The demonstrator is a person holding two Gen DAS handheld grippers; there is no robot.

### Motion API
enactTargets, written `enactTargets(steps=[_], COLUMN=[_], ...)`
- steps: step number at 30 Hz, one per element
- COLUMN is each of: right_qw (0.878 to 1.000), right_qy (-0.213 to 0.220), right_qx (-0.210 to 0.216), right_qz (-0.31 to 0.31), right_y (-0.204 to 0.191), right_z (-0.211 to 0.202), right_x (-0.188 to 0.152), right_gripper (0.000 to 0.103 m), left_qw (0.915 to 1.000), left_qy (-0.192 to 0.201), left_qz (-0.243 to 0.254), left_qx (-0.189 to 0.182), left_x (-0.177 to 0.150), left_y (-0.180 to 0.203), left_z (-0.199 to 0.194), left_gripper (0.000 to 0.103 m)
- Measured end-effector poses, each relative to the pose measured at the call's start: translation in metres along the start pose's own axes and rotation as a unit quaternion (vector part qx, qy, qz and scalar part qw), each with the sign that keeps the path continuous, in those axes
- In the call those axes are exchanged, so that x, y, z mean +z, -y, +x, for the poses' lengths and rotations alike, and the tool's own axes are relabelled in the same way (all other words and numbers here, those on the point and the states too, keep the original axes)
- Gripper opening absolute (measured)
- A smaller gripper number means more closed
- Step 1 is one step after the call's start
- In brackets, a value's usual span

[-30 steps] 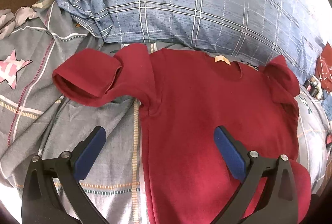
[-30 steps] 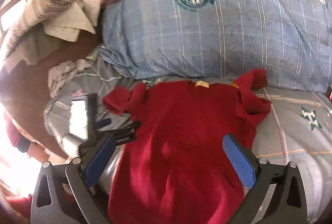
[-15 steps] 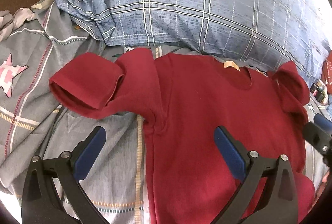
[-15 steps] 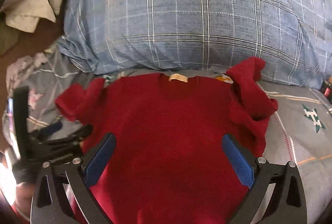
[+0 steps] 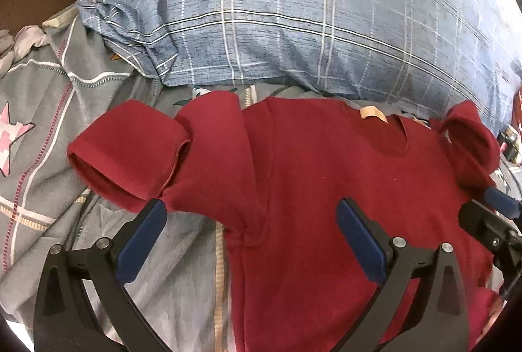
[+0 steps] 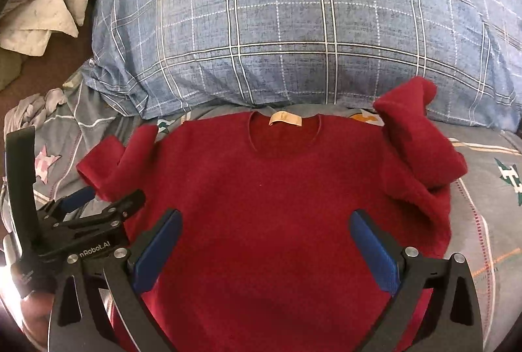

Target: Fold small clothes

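A small dark red sweater (image 5: 326,182) (image 6: 270,189) lies face up on the grey bedspread, collar with a tan label (image 6: 285,121) toward the pillow. Its left sleeve (image 5: 130,153) is folded back into a loop, and its right sleeve (image 6: 421,149) is bunched up by the pillow. My left gripper (image 5: 251,241) hovers open over the left armpit seam, holding nothing. My right gripper (image 6: 264,244) is open above the sweater's chest, also empty. The left gripper's body (image 6: 81,228) shows at the sweater's left edge in the right wrist view.
A big blue plaid pillow (image 6: 310,25) lies right behind the collar. The grey bedspread (image 5: 65,91) with star and stripe print spreads left and right (image 6: 489,172). Crumpled pale clothes (image 6: 42,9) lie on a brown surface at far left.
Both grippers have moved forward toward the collar and pillow, so the sweater looks larger. The right gripper swung from the left side to centre over the chest. Jaws stayed open.
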State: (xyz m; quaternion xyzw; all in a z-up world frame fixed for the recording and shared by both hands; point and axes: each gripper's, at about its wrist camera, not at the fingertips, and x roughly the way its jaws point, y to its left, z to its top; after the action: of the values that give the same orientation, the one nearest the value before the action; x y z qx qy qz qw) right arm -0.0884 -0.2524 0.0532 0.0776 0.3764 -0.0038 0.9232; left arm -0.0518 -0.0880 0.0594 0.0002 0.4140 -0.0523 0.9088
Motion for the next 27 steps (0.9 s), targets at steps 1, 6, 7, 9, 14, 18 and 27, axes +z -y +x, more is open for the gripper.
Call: enactTargets(steps=[1,6,7,9,14,18,27], right_qw=[1.0,1.0,1.0,1.0,1.0,0.999,0.998], right_qy=[0.0,-0.005,-0.007,-0.012,-0.016,-0.015,-0.026], right_qx=[-0.001,-0.007,-0.007,-0.008,-0.002,0.003,0.015], right_qz=[0.0,-0.002,-0.003,-0.008,-0.027,-0.04,-0.062], right_y=[0.0,-0.005,-0.005,-0.009,-0.02,-0.033,-0.049], right_z=[0.0,0.016,0.018,0.025,0.031,0.035,0.048], right_x=[0.0,0.002,0.002,0.004,0.011,0.016,0.018], right_gripper=[0.101,0.101,0.101,0.101,0.101,0.101,0.093], left_qw=[1.0,0.9999,0.9999,0.9999,0.9999,0.9999,0.9991], left_qy=[0.0,0.004,0.006,0.005,0.0,-0.001,-0.006], left_qz=[0.0,0.008,0.009,0.007,-0.001,-0.008,-0.035], left_qx=[0.002,0.012,0.013,0.012,0.011,0.015,0.024], left_x=[0.0,0.002,0.003,0.004,0.006,0.01,0.012], left_y=[-0.001,-0.004,-0.006,-0.01,-0.02,-0.028,-0.045], left_z=[0.002,0.007,0.007,0.008,0.012,0.014,0.02], left_gripper=[0.103,0.103,0.103,0.103,0.103,0.103,0.103])
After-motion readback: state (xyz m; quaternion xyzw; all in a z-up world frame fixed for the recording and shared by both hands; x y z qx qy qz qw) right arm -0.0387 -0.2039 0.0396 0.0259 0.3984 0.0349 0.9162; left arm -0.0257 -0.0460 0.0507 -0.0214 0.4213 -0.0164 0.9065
